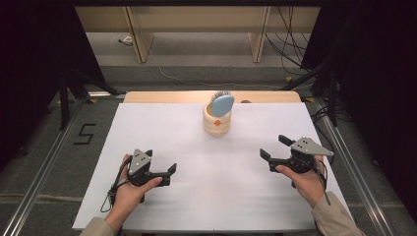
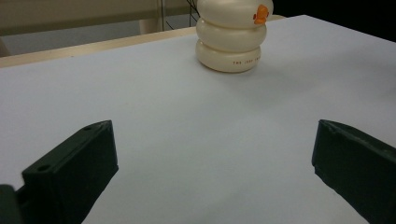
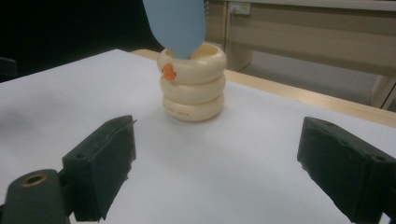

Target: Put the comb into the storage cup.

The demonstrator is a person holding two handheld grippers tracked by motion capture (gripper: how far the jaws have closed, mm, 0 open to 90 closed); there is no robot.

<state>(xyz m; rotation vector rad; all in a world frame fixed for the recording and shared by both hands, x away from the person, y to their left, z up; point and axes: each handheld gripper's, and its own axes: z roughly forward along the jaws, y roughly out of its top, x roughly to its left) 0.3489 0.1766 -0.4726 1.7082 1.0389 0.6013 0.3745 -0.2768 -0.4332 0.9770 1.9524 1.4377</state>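
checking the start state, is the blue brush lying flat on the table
No, the blue brush stands head-up in the cream ringed holder at the far side of the table.

A cream-coloured ribbed holder (image 1: 217,122), built like three rounded rings stacked one on another, stands upright on the white table surface (image 1: 206,172). It sits near the far edge, roughly midway between the left and right edges and well apart from the near edge. A small orange mark (image 3: 169,71) shows on its top ring, and a line of tiny lettering, too small to read, runs around its bottom ring. A light blue oval hairbrush (image 1: 222,103) stands in the holder's open top, head upward and tilted, its dark bristles (image 1: 220,93) facing the far edge.
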